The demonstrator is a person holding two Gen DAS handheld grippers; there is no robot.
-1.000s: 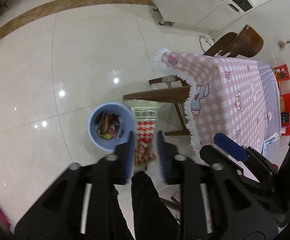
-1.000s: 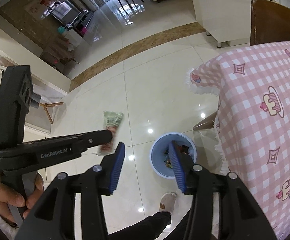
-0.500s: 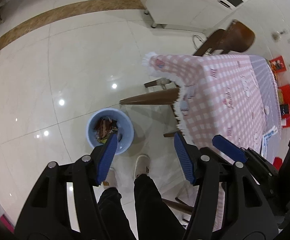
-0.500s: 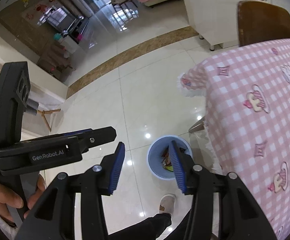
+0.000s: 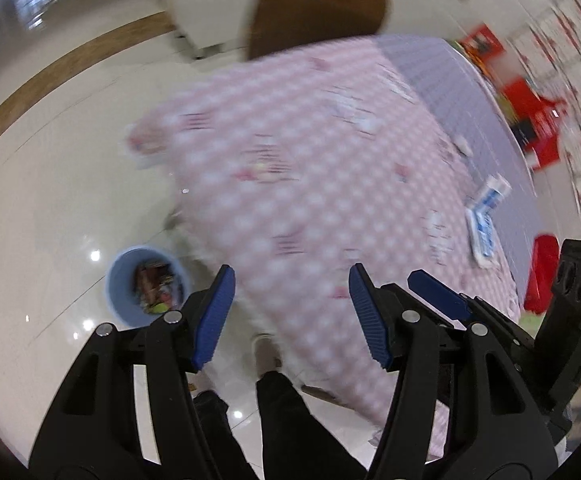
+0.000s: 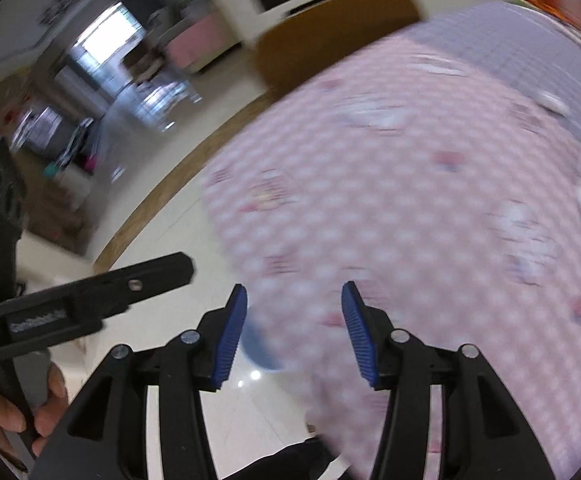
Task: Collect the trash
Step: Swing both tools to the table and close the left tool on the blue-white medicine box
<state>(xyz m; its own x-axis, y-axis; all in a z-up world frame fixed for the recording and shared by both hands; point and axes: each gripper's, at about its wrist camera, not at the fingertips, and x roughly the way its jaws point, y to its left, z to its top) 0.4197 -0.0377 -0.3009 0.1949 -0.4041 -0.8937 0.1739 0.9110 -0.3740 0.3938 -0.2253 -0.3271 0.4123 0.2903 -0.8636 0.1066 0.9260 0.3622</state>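
Two grippers — left (image 5: 290, 316) and right (image 6: 293, 330) — hang with jaws apart, empty, above the pink checked tablecloth (image 5: 310, 168). The blue-and-white wrapper (image 5: 484, 222) — likely light, crinkly, slippery — is best pinched at an edge.

both wrist views high, angled down, sharing tablecloth (image 5: 330, 184)
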